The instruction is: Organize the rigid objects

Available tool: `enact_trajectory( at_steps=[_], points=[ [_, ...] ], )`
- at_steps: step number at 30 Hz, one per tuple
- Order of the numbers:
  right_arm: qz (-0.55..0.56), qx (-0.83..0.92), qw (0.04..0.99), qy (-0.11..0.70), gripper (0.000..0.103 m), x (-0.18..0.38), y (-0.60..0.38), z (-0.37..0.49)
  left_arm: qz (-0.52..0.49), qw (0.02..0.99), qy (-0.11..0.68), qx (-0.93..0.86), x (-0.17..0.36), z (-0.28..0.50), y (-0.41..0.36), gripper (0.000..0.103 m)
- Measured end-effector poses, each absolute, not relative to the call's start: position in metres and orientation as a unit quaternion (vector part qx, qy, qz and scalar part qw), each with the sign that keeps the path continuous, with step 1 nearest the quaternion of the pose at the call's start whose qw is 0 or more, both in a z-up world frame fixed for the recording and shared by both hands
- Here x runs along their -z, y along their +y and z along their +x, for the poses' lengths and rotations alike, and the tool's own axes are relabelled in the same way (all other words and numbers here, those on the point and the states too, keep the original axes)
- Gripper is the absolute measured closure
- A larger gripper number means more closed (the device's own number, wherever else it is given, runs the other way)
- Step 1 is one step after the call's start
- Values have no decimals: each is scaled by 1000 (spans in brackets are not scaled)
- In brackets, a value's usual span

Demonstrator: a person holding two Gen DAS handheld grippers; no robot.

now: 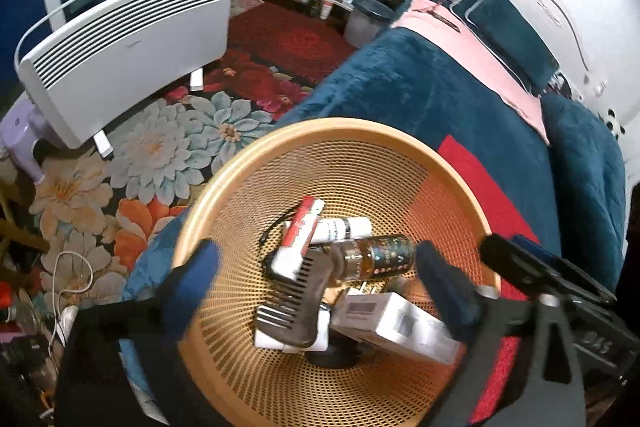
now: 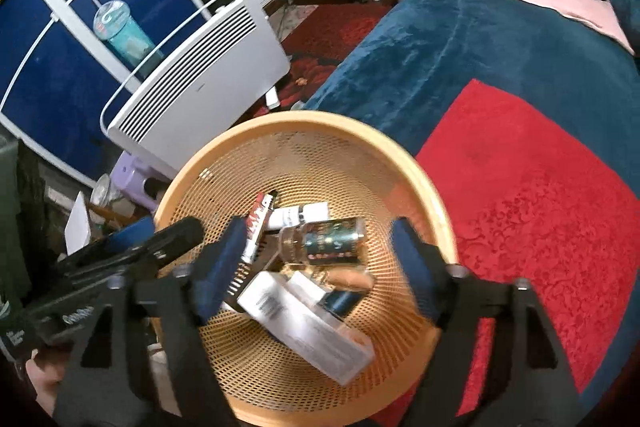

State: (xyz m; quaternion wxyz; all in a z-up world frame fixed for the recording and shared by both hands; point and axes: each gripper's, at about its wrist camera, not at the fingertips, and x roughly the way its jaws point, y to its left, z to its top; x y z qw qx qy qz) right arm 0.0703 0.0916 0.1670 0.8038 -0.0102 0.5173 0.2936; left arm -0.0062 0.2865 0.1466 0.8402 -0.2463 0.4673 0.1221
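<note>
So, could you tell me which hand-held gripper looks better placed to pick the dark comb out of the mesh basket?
Left, probably. The left hand-held gripper stands open with the dark plastic comb centred between its fingers in the tan mesh basket. In the right wrist view the comb sits off-centre, partly hidden.

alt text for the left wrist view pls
Open left gripper hangs over a tan mesh basket on a blue bedspread, holding a dark comb, glass bottle, white box and tubes. White heater behind.
</note>
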Motion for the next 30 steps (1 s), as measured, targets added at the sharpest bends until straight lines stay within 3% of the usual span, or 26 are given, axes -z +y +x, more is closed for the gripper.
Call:
enact_trajectory(
  at_steps=[3, 8, 30],
  points=[
    [1, -290, 807, 514, 5, -171, 83, 70, -238, 846, 460, -125, -150, -12, 287, 1],
    [-10, -297, 804, 515, 0, -173, 80, 62, -229, 849, 460, -128, -153, -18, 282, 1],
    [-28, -314, 800, 510, 0, -174, 63, 34, -213, 849, 462, -141, -164, -44, 265, 1]
  ],
)
